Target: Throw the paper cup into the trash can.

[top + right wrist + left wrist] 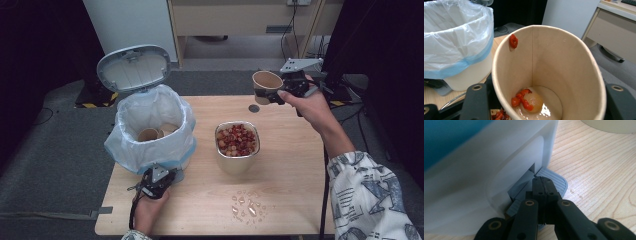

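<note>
The right tongs point(272, 95) grasp a paper cup point(265, 85) by its wall, holding it up over the far right part of the wooden surface point(290, 170), well apart from the pedal bin point(150, 132) at the left. In the right gripper view the cup point(549, 72) is nearly empty: a pale round piece with red scraps point(527, 100) sits in a little liquid at the bottom, and one red bit point(513, 41) clings high on the inner wall.

The left tongs point(545, 195) are clenched with nothing between them, their tips resting on the grey pedal point(554, 180) at the foot of the bin, near the surface's near left edge. The lid point(134, 67) stands raised, and the liner bag point(150, 112) already holds two more cups point(155, 133).

The cup should be light and thin-walled, so it will likely dent or go oval if squeezed hard; the present pinch across the side wall looks right, firm enough not to slip on damp paper. Kept tilted, the leftover liquid may dribble. Between cup and bin stands a metal container of red and pale scraps point(237, 142), and wet drops point(247, 206) lie on the surface near the front edge.
</note>
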### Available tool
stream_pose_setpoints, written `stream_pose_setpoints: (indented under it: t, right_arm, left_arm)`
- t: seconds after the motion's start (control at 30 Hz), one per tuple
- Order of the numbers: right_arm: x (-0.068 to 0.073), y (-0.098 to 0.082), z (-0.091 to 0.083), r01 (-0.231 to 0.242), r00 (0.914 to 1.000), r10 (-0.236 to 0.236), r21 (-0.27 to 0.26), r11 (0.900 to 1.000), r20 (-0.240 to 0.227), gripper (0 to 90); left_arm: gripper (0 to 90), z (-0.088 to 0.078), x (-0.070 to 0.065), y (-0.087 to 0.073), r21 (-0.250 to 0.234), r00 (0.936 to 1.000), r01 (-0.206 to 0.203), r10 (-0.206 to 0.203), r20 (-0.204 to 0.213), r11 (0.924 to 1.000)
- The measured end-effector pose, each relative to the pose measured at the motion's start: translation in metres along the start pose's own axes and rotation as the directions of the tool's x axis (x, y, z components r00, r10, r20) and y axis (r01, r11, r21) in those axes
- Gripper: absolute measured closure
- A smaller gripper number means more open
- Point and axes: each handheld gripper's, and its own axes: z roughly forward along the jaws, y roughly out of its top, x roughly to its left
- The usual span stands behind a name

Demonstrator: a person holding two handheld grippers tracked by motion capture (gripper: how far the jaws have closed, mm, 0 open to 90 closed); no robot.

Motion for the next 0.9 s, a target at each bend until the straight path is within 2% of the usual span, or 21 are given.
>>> stream_pose_setpoints:
  t: [0.63,0.9]
  right_arm:
    - [0.012,0.014,0.013,0.001,0.9990,-0.002,-0.005,1.000,-0.044,37.0]
    - [0.019,0.021,0.024,-0.008,0.9966,0.007,-0.011,1.000,-0.083,37.0]
  left_arm:
    - [89.2,0.000,0.000,0.000,0.001,1.0000,-0.001,0.001,-0.001,1.0000]
    - [89.2,0.000,0.000,0.000,0.001,1.0000,-0.001,0.001,-0.001,1.0000]
